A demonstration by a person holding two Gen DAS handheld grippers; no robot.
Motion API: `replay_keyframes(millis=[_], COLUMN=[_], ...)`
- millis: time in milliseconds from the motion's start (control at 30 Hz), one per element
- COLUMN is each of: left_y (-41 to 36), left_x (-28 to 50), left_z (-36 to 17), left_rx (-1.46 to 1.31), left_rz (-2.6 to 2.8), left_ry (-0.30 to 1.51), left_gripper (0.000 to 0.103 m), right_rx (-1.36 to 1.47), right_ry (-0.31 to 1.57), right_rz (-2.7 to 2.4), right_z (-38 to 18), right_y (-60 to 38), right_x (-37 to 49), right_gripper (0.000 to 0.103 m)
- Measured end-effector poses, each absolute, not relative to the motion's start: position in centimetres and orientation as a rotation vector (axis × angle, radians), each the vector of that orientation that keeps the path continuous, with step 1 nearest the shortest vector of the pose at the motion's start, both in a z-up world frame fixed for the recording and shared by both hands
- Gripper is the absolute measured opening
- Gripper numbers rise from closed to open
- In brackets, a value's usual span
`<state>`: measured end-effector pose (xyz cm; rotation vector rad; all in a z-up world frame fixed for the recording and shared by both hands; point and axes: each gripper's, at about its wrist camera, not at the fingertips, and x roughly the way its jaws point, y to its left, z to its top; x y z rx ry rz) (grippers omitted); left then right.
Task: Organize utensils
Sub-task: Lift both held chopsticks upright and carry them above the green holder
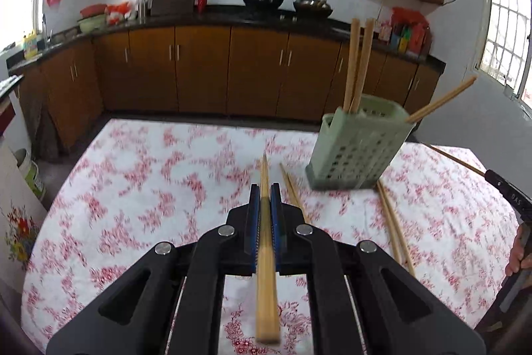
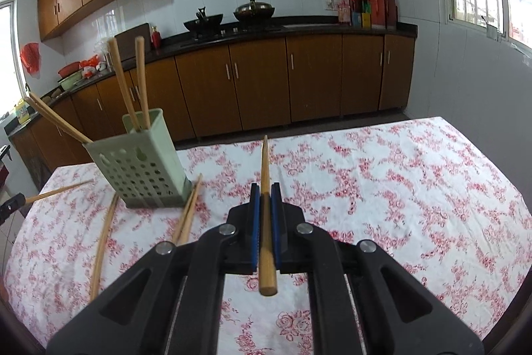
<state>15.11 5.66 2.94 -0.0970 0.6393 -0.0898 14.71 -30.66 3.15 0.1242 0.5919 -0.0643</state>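
Both grippers are clamped on chopsticks: the left gripper point(image 1: 265, 188) pinches one chopstick point(image 1: 266, 255), the right gripper point(image 2: 265, 188) another point(image 2: 265, 168). The green holder point(image 1: 357, 148) stands near the table's point(image 2: 415, 188) far edge, loose chopsticks point(image 1: 394, 228) beside it, bare cloth rightward.

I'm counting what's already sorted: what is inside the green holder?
The green holder has four chopsticks in it: two stand nearly upright, and two lean far out over one corner. Their lower ends are hidden by its perforated walls, so anything shorter inside cannot be seen.
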Motion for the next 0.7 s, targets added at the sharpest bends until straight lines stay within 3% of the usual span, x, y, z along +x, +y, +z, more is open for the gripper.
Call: replay_keyframes(millis=[700], left_y=[5.3], left_x=[15.2], left_z=[4.9], left_rx=[-0.105], left_rz=[-0.097], left_ry=[0.595], left_gripper=[0.007], right_rx=[0.142], right_ry=[0.538], right_rz=[-0.053], right_z=[5.0], right_y=[-31.1], right_x=[14.8], right_gripper=[0.008])
